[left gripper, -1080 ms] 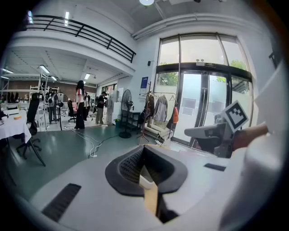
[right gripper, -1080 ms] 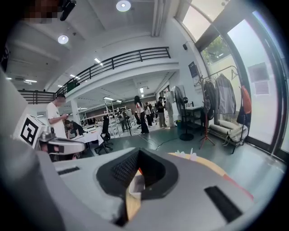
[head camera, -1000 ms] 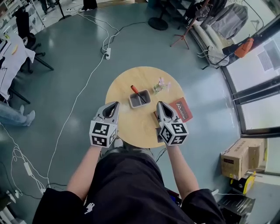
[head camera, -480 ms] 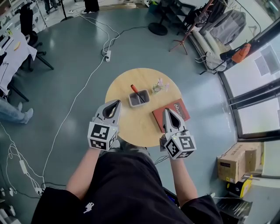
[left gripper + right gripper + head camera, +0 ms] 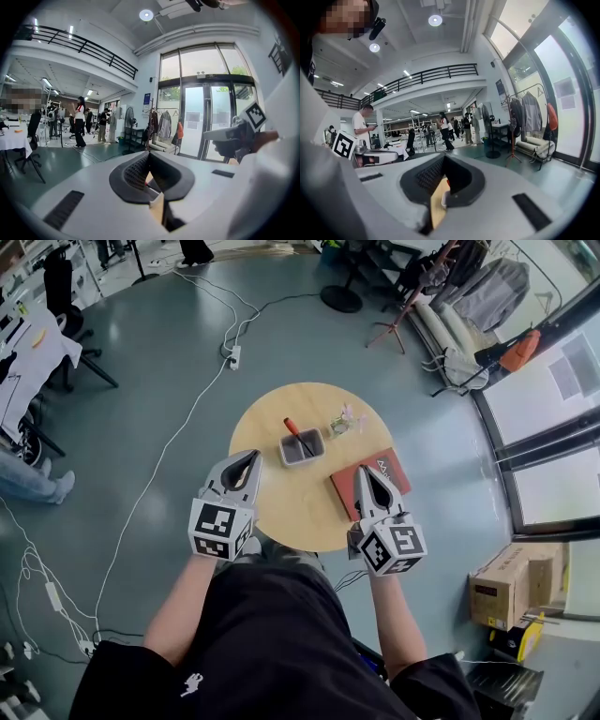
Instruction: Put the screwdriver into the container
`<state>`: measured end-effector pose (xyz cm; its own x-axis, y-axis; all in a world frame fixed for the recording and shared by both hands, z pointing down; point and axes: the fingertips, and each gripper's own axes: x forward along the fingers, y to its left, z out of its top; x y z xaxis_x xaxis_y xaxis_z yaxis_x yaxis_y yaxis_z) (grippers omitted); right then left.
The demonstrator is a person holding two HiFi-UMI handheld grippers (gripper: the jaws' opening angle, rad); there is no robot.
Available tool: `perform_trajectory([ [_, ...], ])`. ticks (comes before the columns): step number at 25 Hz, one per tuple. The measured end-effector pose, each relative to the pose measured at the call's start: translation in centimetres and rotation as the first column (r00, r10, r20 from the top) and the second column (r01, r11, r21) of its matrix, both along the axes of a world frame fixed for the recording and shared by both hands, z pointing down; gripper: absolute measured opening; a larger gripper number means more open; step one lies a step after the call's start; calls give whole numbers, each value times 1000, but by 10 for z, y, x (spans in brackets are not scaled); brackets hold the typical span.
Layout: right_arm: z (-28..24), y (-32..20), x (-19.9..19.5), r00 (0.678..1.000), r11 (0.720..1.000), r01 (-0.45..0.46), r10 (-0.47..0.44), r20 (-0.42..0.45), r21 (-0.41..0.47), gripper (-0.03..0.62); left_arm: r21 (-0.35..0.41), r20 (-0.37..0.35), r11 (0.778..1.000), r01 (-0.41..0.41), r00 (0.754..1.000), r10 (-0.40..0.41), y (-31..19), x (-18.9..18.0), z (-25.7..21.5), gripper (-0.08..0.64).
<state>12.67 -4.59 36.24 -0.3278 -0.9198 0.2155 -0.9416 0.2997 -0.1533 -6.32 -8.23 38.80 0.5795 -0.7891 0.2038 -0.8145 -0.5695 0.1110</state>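
Note:
On the round wooden table [image 5: 272, 502] stands a small grey container [image 5: 302, 448]. The screwdriver [image 5: 296, 434] lies in it, its red handle sticking out over the far left rim. My left gripper [image 5: 249, 460] hovers over the table's near left edge, shut with nothing in it. My right gripper [image 5: 367, 476] is over the near right edge, above a red book [image 5: 386, 470], also shut with nothing in it. Both point roughly level toward the container. In the left gripper view the jaws [image 5: 148, 158] meet at the tips; in the right gripper view they [image 5: 442, 161] do the same.
A clear plastic item with a pink bit [image 5: 342, 420] lies beyond the container. White cables and a power strip [image 5: 232, 356] run across the floor at the left. A cardboard box [image 5: 509, 583] sits at the right, a coat stand [image 5: 405, 298] behind the table.
My right gripper has drawn back toward me and to the right, off the table's middle to above the book. The left gripper has barely shifted. Both stay shut.

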Motion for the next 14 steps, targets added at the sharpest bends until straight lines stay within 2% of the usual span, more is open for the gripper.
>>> perform_trajectory([
  [14,1,-7,-8,1000,1000,21,-21,-22,-4,2,2,-2,1000,8,1000,-8,-5,-5,2,3],
])
